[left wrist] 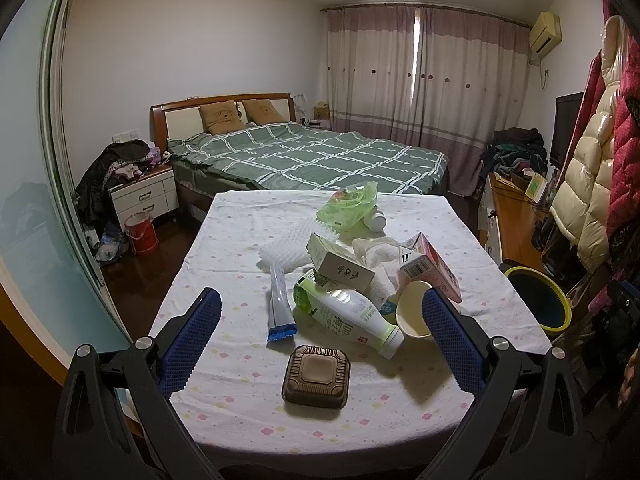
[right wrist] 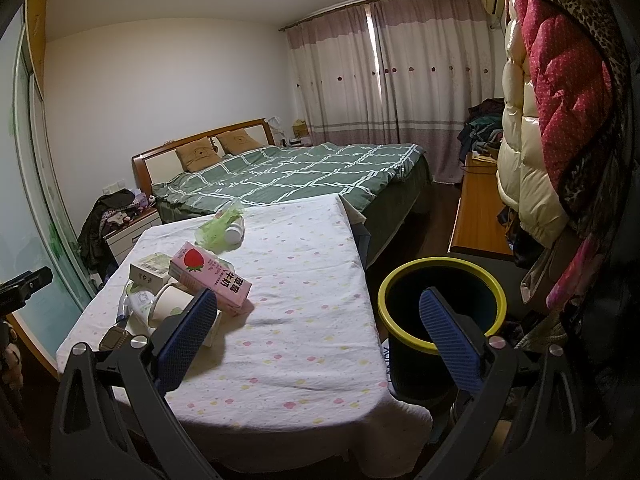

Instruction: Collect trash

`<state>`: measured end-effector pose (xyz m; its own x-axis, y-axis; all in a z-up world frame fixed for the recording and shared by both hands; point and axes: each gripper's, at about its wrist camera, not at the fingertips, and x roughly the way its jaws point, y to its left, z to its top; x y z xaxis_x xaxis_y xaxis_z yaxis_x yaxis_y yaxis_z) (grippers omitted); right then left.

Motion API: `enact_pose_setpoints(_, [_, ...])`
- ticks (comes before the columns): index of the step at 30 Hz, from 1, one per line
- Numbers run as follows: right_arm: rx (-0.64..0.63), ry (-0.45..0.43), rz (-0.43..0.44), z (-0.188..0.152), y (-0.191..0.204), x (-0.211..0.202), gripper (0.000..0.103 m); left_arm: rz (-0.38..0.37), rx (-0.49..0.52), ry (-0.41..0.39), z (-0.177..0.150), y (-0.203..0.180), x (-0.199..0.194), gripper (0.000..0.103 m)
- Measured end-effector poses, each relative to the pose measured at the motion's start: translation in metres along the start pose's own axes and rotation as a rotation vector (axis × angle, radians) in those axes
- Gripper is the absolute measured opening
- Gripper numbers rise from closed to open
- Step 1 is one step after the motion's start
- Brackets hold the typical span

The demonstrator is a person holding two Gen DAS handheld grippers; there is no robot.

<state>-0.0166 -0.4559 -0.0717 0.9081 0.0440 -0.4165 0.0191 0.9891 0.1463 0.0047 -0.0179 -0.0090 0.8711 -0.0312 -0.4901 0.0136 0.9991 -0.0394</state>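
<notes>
Trash is piled on a table under a white flowered cloth [left wrist: 248,412]. In the left wrist view I see a brown square container [left wrist: 316,380] nearest, a white and green bottle [left wrist: 348,316] on its side, a paper cup [left wrist: 416,314], a blue-ended wrapper [left wrist: 280,308], a beige carton [left wrist: 340,266], a pink strawberry milk carton [left wrist: 430,266] and a green plastic bag [left wrist: 350,206]. My left gripper [left wrist: 320,322] is open above the near pile, holding nothing. A dark bin with a yellow rim [right wrist: 440,304] stands beside the table's right edge. My right gripper [right wrist: 318,336] is open, empty, between table edge and bin.
A bed with a green checked cover [left wrist: 312,156] lies beyond the table. A wooden desk [right wrist: 476,216] and hanging padded coats [right wrist: 560,120] crowd the right side. A nightstand [left wrist: 144,194] and a red bucket [left wrist: 141,234] stand at the left by a glass sliding door.
</notes>
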Motion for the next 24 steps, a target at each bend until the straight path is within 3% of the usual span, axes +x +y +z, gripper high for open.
enact_pose_setpoints(15, [0.004, 0.006, -0.002, 0.000, -0.001, 0.001, 0.097, 0.001, 0.001, 0.005, -0.001, 0.000, 0.001, 0.099])
enact_pose_setpoints(24, [0.009, 0.037, -0.005, 0.007, 0.000, 0.019, 0.097, 0.010, 0.008, 0.026, 0.007, 0.006, 0.036, 0.099])
